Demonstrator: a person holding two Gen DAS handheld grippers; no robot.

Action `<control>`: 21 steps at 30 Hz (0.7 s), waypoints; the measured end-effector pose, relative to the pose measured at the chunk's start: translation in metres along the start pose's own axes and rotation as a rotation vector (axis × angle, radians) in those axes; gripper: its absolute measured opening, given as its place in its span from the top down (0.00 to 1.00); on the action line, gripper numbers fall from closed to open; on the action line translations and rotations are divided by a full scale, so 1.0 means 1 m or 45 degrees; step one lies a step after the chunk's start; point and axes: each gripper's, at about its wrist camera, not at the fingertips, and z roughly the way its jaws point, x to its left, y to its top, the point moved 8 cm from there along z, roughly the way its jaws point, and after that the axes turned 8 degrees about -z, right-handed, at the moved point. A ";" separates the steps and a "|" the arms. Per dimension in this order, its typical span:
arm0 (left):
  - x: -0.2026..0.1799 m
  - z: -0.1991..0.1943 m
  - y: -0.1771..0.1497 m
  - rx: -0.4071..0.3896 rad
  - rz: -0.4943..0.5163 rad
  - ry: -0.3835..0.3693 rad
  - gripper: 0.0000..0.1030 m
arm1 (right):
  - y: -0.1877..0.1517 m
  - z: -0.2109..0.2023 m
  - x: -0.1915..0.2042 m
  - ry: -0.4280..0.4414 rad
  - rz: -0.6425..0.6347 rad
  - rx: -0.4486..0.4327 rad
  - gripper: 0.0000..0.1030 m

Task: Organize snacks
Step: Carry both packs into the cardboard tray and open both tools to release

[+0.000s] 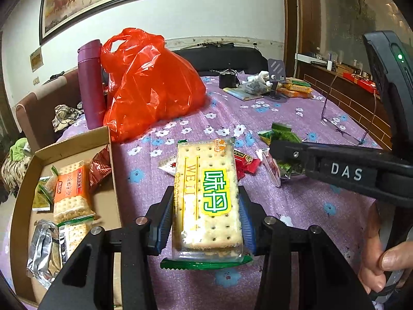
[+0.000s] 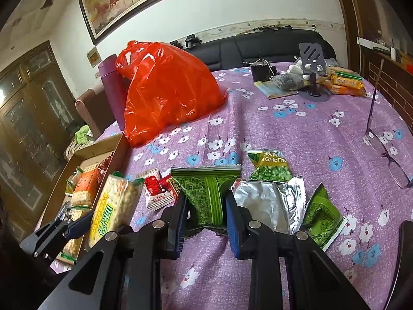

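Note:
My left gripper (image 1: 205, 210) is shut on a clear pack of crackers with a yellow-green label (image 1: 209, 193), held above the purple flowered tablecloth. That cracker pack (image 2: 113, 206) shows at the left of the right wrist view, over the edge of the cardboard box (image 2: 51, 201). My right gripper (image 2: 206, 208) is shut on a green snack packet (image 2: 206, 193), pinching its middle. From the left wrist view the right gripper (image 1: 277, 151) reaches in from the right with the green packet (image 1: 286, 139) in it. The cardboard box (image 1: 23, 201) holds several cracker packs and a silver pouch.
A red plastic bag (image 2: 165, 90) and a purple flask (image 2: 112, 87) stand behind the box. Green pea packets (image 2: 271, 168), a silver pouch (image 2: 265, 206) and small red candies (image 2: 155, 188) lie on the cloth. Eyeglasses (image 2: 382, 149) lie at right; a phone stand (image 2: 313, 77) stands far back.

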 end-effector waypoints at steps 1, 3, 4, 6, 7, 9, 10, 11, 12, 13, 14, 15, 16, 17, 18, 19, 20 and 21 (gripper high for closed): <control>0.000 -0.001 0.000 -0.007 0.002 0.006 0.57 | 0.000 0.000 0.000 0.000 -0.002 0.000 0.72; -0.001 -0.003 0.001 -0.029 0.010 0.017 0.57 | -0.001 0.001 0.002 0.003 -0.008 0.000 0.72; -0.001 -0.004 0.001 -0.034 0.012 0.018 0.57 | -0.001 0.002 0.003 0.006 -0.012 0.001 0.72; 0.000 -0.005 0.002 -0.042 0.016 0.025 0.57 | -0.001 0.002 0.004 0.005 -0.022 0.000 0.72; 0.000 -0.005 0.002 -0.044 0.017 0.027 0.57 | -0.001 0.001 0.005 0.006 -0.025 -0.002 0.72; 0.001 -0.006 0.002 -0.046 0.015 0.031 0.57 | -0.001 0.000 0.007 0.010 -0.032 -0.008 0.72; 0.001 -0.006 0.002 -0.050 0.016 0.036 0.57 | -0.001 0.000 0.008 0.011 -0.034 -0.011 0.72; 0.001 -0.006 0.003 -0.053 0.016 0.037 0.57 | -0.001 -0.001 0.009 0.011 -0.037 -0.013 0.72; 0.001 -0.007 0.003 -0.054 0.015 0.036 0.57 | -0.001 0.000 0.009 0.010 -0.038 -0.013 0.72; 0.001 -0.007 0.003 -0.057 0.014 0.036 0.57 | -0.001 -0.001 0.009 0.010 -0.036 -0.012 0.72; 0.001 -0.007 0.004 -0.060 0.015 0.039 0.57 | -0.001 -0.001 0.009 0.011 -0.035 -0.012 0.72; 0.001 -0.007 0.004 -0.063 0.015 0.040 0.57 | -0.001 -0.001 0.009 0.010 -0.035 -0.013 0.72; 0.001 -0.007 0.004 -0.063 0.016 0.040 0.57 | -0.001 -0.001 0.009 0.009 -0.031 -0.014 0.72; 0.001 -0.008 0.004 -0.065 0.015 0.040 0.57 | -0.001 -0.001 0.009 0.010 -0.030 -0.014 0.72; 0.001 -0.008 0.004 -0.067 0.014 0.043 0.57 | -0.001 -0.001 0.008 0.012 -0.029 -0.013 0.72; 0.002 -0.009 0.005 -0.072 0.013 0.044 0.57 | -0.001 -0.001 0.009 0.011 -0.031 -0.013 0.72; 0.002 -0.010 0.005 -0.075 0.010 0.043 0.57 | -0.001 -0.001 0.009 0.011 -0.033 -0.014 0.72; 0.002 -0.010 0.005 -0.076 0.009 0.042 0.57 | -0.001 -0.001 0.009 0.011 -0.037 -0.016 0.72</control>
